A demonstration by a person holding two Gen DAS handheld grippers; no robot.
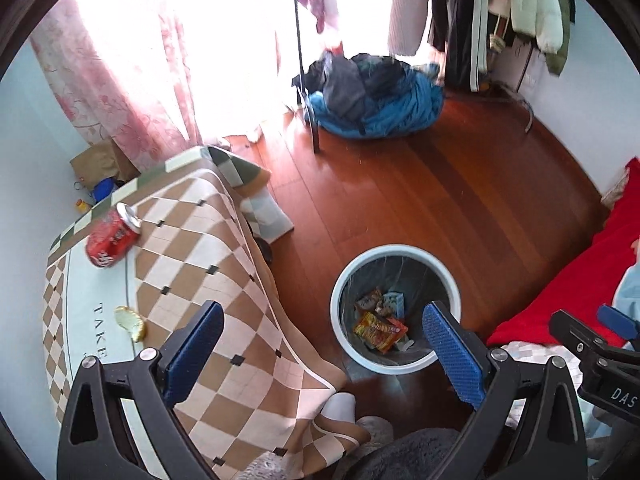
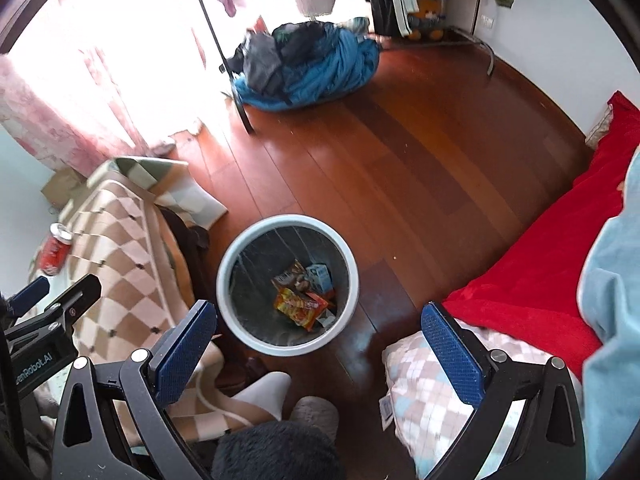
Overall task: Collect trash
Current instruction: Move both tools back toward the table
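A round white trash bin (image 1: 352,272) (image 2: 240,248) with a dark liner stands on the wooden floor; several snack wrappers (image 1: 378,330) (image 2: 300,304) and a small blue carton (image 2: 320,274) lie inside. My left gripper (image 1: 324,344) hangs open and empty above the bin's left side and the table edge. My right gripper (image 2: 320,340) is open and empty above the bin's near rim. On the low table a red soda can (image 1: 112,236) (image 2: 54,252) lies on its side, and a yellowish peel scrap (image 1: 130,322) lies nearer me.
The table carries a brown checkered cloth (image 1: 224,280) hanging over its edge. A red blanket (image 2: 540,272) and checkered pillow (image 2: 424,392) lie at right. A blue bundle of clothes (image 1: 372,100) and a clothes rack stand at the far side. A person's socked foot (image 2: 268,396) is near the bin.
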